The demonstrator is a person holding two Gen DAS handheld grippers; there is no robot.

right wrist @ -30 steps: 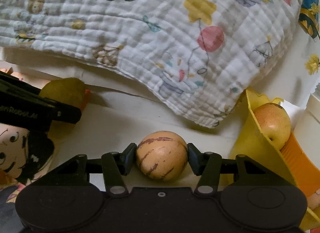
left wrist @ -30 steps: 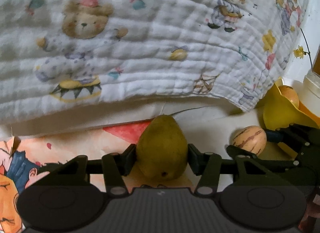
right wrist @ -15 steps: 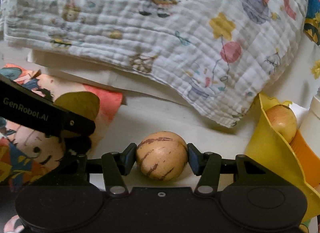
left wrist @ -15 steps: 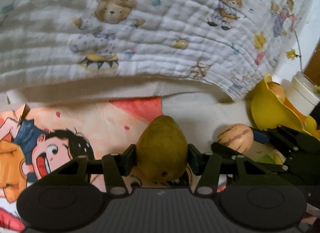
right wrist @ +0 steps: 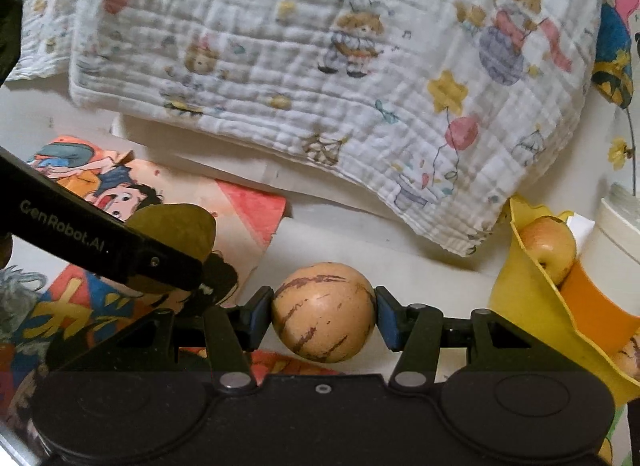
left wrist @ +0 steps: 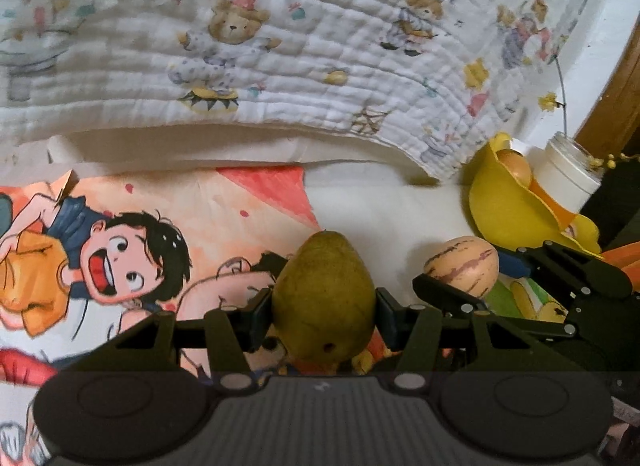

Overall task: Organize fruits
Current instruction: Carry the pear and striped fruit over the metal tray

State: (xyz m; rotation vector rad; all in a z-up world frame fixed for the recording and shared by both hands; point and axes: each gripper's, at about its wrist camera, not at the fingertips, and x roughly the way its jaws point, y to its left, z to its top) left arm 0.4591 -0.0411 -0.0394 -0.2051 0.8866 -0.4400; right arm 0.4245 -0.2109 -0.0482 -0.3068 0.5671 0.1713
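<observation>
My left gripper (left wrist: 324,302) is shut on a green pear (left wrist: 324,298) and holds it above a cartoon picture book (left wrist: 132,242). My right gripper (right wrist: 324,312) is shut on a tan purple-striped pepino melon (right wrist: 324,312), held above the white surface. The melon also shows in the left wrist view (left wrist: 462,266), right of the pear. The pear shows in the right wrist view (right wrist: 176,229) behind the left gripper's finger. A yellow bowl (right wrist: 532,298) at the right holds an apple (right wrist: 550,246).
A white quilted blanket with bear prints (left wrist: 280,53) lies folded across the back. A white jar with a flower stem (left wrist: 568,169) stands behind the yellow bowl (left wrist: 508,209). An orange container (right wrist: 596,306) sits inside the bowl.
Both grippers have drawn back and up with their fruits. More of the picture book and the blanket shows now. The grips have not changed.
</observation>
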